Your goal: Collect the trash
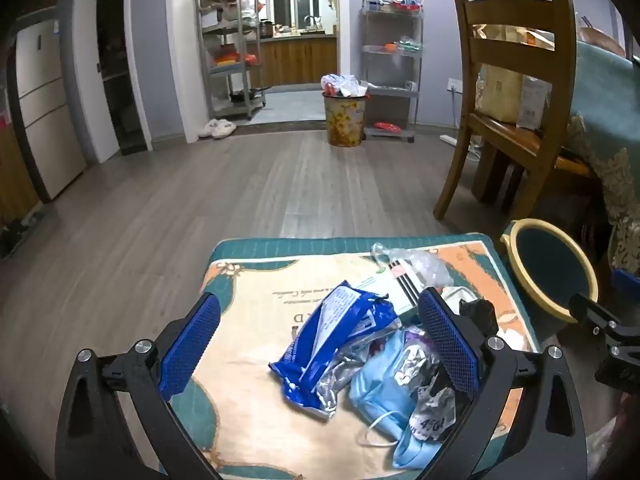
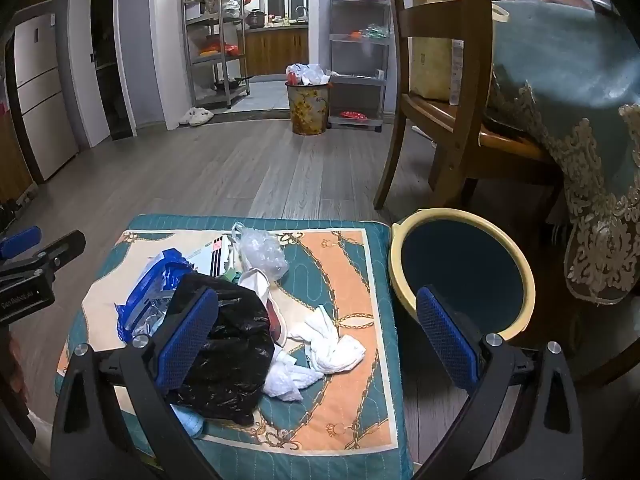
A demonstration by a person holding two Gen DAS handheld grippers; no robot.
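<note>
L tongs [image 1: 320, 344] agape | R tongs [image 2: 318, 336] agape | blue wrapper [image 1: 332, 340] crumpled, foil inside

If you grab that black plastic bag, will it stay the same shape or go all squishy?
Probably squishy. The black plastic bag is thin, crinkled film slumped in a heap, so it should fold and sag when lifted. It looks light for its size. Its glossy surface could slip, so a bunched fold likely gives the best hold.

I'm in a home: a fridge [image 1: 44, 104] on the left wall, slippers [image 1: 218, 128] by a kitchen doorway, steel shelves [image 1: 232, 44] of cookware, a full bin [image 1: 345, 114], and a wooden chair [image 1: 516, 92] at a clothed table [image 2: 568, 92].
</note>
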